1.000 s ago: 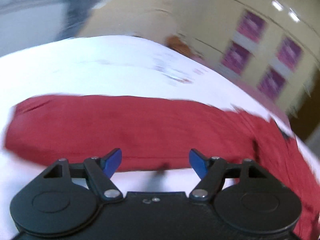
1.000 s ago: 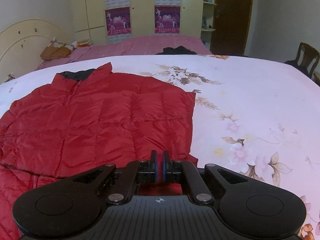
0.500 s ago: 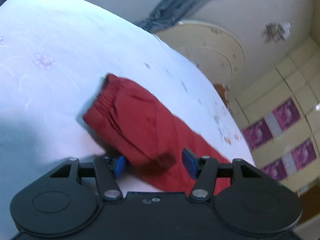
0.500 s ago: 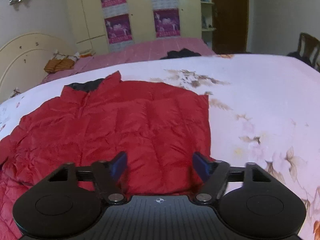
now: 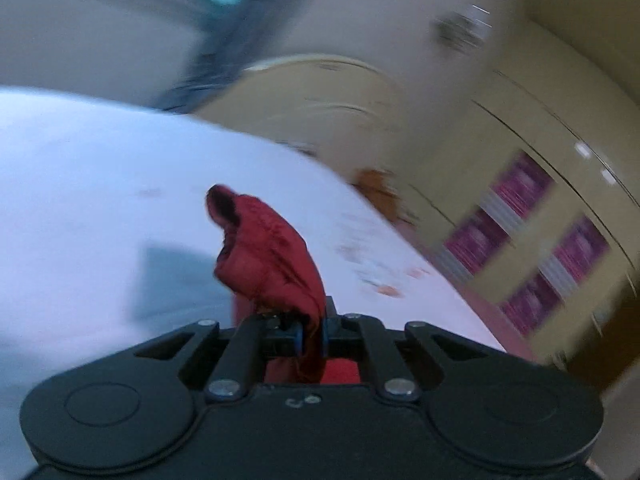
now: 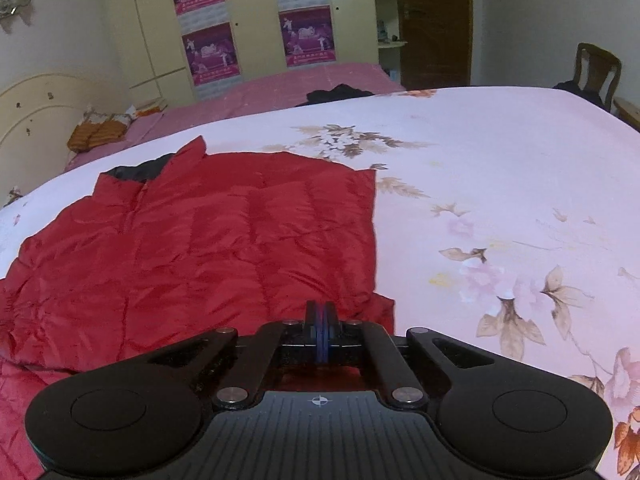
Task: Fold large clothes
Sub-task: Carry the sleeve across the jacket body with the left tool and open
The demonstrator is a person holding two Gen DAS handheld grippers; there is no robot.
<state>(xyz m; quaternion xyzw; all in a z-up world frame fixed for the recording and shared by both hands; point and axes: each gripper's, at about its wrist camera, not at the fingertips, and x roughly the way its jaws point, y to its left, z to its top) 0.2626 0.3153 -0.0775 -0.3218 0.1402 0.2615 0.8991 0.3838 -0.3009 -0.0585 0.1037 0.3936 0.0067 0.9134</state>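
Note:
A red quilted jacket (image 6: 208, 240) with a dark collar lies on the floral bedsheet (image 6: 500, 184), its right side folded in. My left gripper (image 5: 311, 336) is shut on the jacket's red sleeve (image 5: 268, 256), which stands lifted above the sheet with its cuff pointing away. My right gripper (image 6: 321, 320) is shut with its pads pressed together, over the jacket's lower right hem. I cannot tell whether any fabric is caught between them.
A cream headboard (image 6: 36, 120) stands at the left. A second bed with a pink cover (image 6: 280, 88) holds orange cloth (image 6: 100, 132) and a dark garment (image 6: 340, 94). A wardrobe with posters (image 6: 256, 20), a door (image 6: 432, 20) and a chair (image 6: 596, 72) stand behind.
My left gripper closed on the sleeve and lifted it off the sheet. My right gripper opened half a second ago and is shut again over the hem.

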